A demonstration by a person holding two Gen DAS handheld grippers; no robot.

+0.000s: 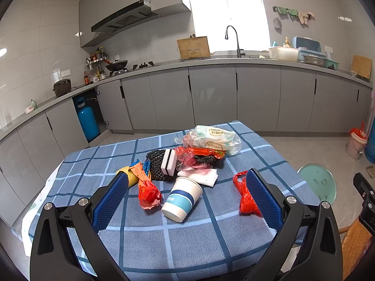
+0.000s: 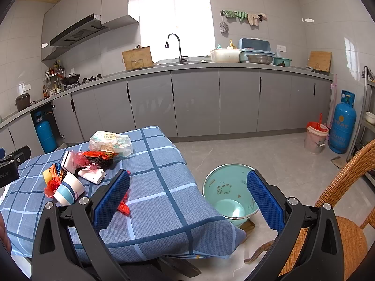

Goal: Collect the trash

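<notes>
Trash lies on a blue checked tablecloth: a tipped paper cup, a red and blue wrapper, a red plastic bag, a white napkin, a black and white sponge, a black net, a red snack wrapper and a wet-wipes pack. My left gripper is open and empty above the near table, the cup between its fingers. My right gripper is open and empty over the table's right corner, above a green bin on the floor.
A yellow item lies by the left finger. A wicker chair stands at the right. A white bucket and a blue gas cylinder stand by the far wall. Grey kitchen cabinets run behind the table.
</notes>
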